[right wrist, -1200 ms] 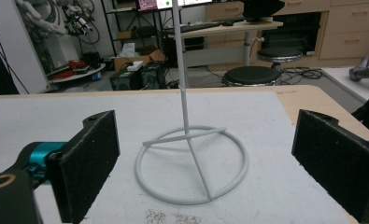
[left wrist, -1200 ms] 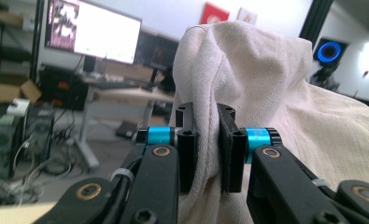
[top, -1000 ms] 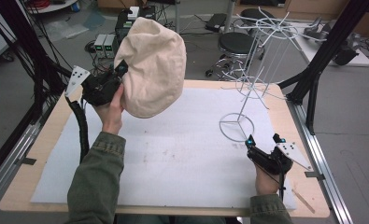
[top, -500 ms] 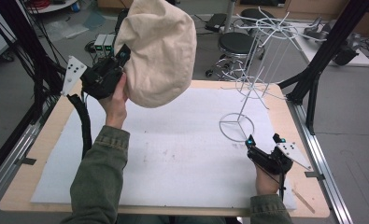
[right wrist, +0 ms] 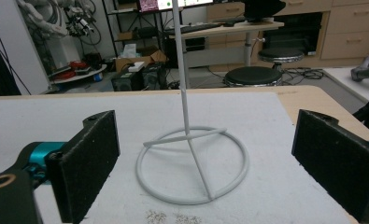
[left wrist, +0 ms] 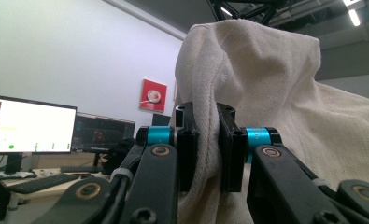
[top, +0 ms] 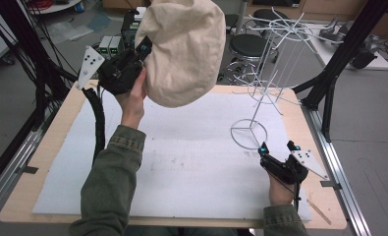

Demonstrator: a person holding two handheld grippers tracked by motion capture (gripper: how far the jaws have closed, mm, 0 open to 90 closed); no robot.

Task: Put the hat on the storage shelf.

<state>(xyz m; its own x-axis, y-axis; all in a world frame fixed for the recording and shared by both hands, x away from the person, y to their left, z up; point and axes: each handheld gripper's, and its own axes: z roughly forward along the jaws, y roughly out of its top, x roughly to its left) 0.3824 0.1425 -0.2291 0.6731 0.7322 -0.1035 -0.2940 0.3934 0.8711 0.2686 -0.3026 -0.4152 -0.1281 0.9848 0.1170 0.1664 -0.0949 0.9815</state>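
A cream cloth hat [top: 184,49] hangs high above the table's far left, held up by my left gripper [top: 141,53], which is shut on a fold of it. In the left gripper view the pads pinch the cream cloth hat [left wrist: 247,93] between them at my left gripper [left wrist: 206,149]. A white wire stand [top: 260,88] with a ring base [top: 248,133] rises at the right of the table. My right gripper [top: 277,147] rests just in front of that base, open. In the right gripper view my right gripper [right wrist: 205,163] frames the ring base [right wrist: 191,163] between its wide jaws without touching it.
A white mat [top: 191,162] covers most of the wooden table [top: 44,162]. Black frame posts [top: 339,54] stand at the right and left edges. A round stool [top: 248,45] and boxes sit on the floor beyond the far edge.
My left gripper has lifted the hat higher and a little to the right. The hat now hangs more upright. The right gripper has stayed where it was.
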